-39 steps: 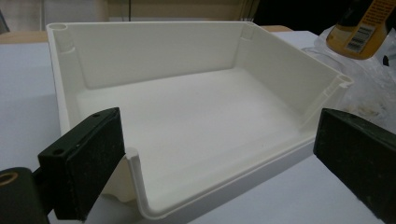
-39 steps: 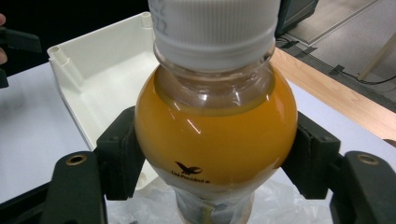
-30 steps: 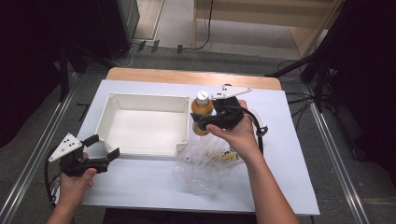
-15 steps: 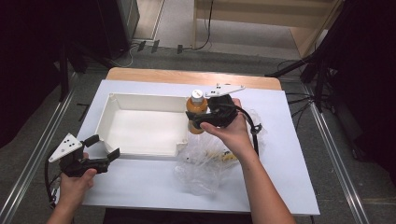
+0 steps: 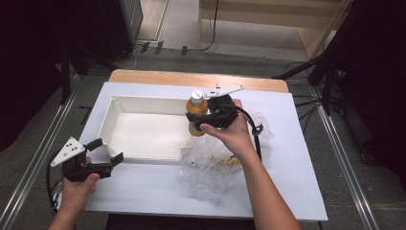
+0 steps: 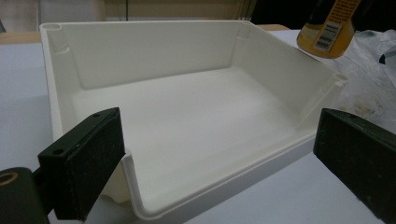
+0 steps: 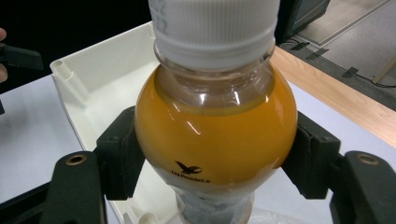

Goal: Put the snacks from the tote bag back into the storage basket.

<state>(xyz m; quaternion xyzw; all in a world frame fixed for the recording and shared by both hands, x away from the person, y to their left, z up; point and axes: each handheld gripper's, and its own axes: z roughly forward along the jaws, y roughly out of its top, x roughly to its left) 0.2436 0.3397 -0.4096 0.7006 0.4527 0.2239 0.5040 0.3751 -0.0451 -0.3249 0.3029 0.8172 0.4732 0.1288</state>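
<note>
Lying across the wooden bench, the white table top (image 5: 297,191) is carrying everything else, and the biggest thing on it is the white tray (image 5: 143,105), an open rectangular bin that is sitting left of the middle with its walls upright; in the left gripper view its near corner (image 6: 140,205) is showing between that gripper's own jaws. Just beside the tray's right wall, a crumpled clear plastic bag (image 5: 210,167) is lying on the table top, with some pale bits inside it that are too small to make out. Above the bag, the right gripper (image 5: 203,115) is pinching an orange juice bottle (image 5: 196,112) upright, its pads pressing on both sides of the bottle's rounded shoulder (image 7: 215,135) under the white cap (image 7: 215,28); the bottle is hanging at the tray's right wall, clear of the table. At the near left edge, the left gripper (image 5: 105,151) is hovering just outside the tray's near left corner with its jaws spread wide and nothing between the pads
</note>
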